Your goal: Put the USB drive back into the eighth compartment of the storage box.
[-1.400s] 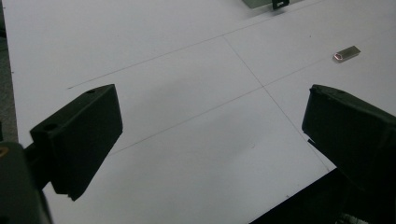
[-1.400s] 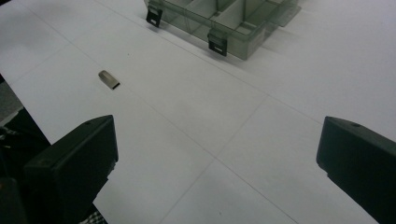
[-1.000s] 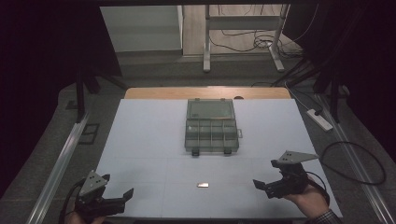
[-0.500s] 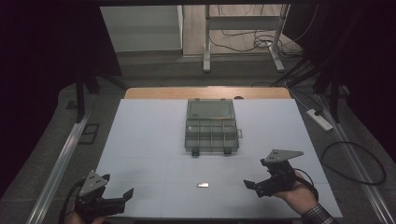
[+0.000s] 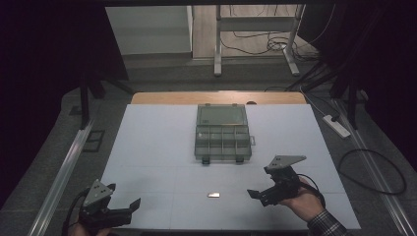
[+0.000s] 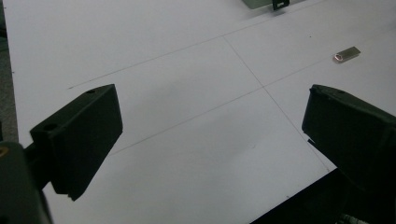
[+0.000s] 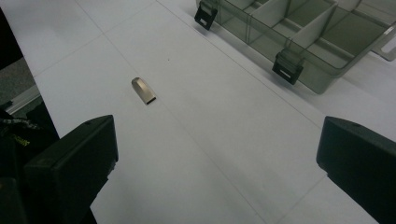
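While both tongs (image 5: pixel 118 209) (image 5: pixel 263 191) gape empty, small metal piece (image 5: pixel 213 194) indistinct, organizer box (image 5: pixel 222 132) cropped in gripper views.

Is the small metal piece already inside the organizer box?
No, the metal piece lies on the bare table, in front of the box.

Dim room, dark at upper left and upper right of the high view; a white table (image 5: pixel 157 142) fills the centre of the frame with a strip of wooden edge (image 5: pixel 216 97) along its far side. Grey floor (image 5: pixel 393 147) around it, a metal rail (image 5: pixel 61 172) down the left side, a white power strip (image 5: pixel 336 126) and a looping black cable (image 5: pixel 373 169) at right. At top centre a white cabinet (image 5: pixel 147 29), the legs of a metal frame (image 5: pixel 217 44) and tangled cables (image 5: pixel 255 42) on a lighter floor.
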`<action>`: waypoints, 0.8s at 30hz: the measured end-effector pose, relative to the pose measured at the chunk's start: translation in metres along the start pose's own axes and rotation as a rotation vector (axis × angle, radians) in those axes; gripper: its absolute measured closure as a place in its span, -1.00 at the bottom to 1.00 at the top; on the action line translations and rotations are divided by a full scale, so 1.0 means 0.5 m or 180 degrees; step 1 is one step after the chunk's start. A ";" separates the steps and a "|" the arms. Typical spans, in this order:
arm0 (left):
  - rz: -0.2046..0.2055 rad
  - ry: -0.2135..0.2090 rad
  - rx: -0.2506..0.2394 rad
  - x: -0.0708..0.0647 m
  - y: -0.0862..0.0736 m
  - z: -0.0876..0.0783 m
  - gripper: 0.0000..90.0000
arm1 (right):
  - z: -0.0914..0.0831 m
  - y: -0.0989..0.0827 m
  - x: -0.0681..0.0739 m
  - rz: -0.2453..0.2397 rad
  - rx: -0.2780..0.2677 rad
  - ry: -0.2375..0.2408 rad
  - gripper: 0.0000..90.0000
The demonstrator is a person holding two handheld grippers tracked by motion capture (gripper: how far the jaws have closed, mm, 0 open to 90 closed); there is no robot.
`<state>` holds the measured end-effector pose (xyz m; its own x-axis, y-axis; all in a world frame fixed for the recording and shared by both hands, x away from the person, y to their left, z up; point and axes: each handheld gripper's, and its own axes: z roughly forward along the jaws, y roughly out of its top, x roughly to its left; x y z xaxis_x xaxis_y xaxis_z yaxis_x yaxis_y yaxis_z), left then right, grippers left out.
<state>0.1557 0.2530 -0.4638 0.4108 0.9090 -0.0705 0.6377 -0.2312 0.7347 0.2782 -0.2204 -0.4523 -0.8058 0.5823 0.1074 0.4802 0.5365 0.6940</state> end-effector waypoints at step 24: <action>-0.0008 -0.0008 -0.0005 0.001 0.000 0.000 -0.88 | 0.070 0.040 0.023 -0.0172 0.0211 0.0116 -1.00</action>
<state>0.1557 0.2534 -0.4638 0.4109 0.9087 -0.0740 0.6378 -0.2285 0.7355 0.2904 -0.1817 -0.4621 -0.8427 0.5294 0.0978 0.4565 0.6065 0.6510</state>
